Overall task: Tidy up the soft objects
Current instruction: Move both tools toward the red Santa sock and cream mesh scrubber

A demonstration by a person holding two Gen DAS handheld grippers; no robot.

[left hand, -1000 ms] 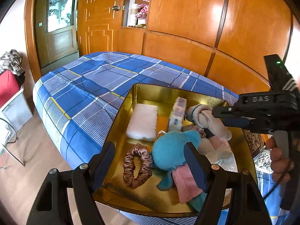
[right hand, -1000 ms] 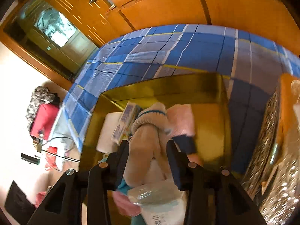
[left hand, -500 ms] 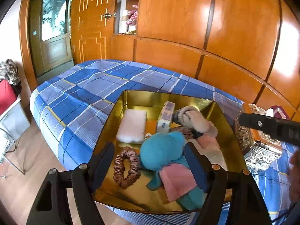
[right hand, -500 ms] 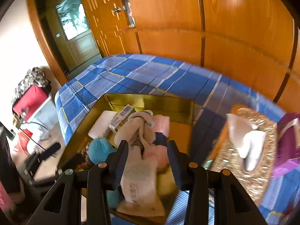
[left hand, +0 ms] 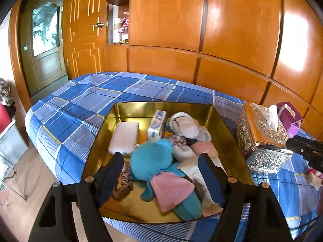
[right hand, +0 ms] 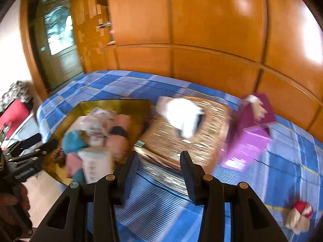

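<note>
The right gripper (right hand: 159, 173), its fingers open and empty, has swung right off the shallow gold metal tray (left hand: 226, 121), leaving the beige knitted sock (left hand: 187, 125) there among the soft things. The left gripper (left hand: 161, 177) stays open over the teal plush toy (left hand: 151, 159). A small red-and-cream plush (right hand: 299, 216) on the blue plaid bed (right hand: 282, 171) looks next.

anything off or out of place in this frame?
One stray: a small red-and-white soft item lies alone on the plaid bedspread, right of the purple box, outside the gold tray where the other soft things are piled. Right view is motion-blurred.
</note>
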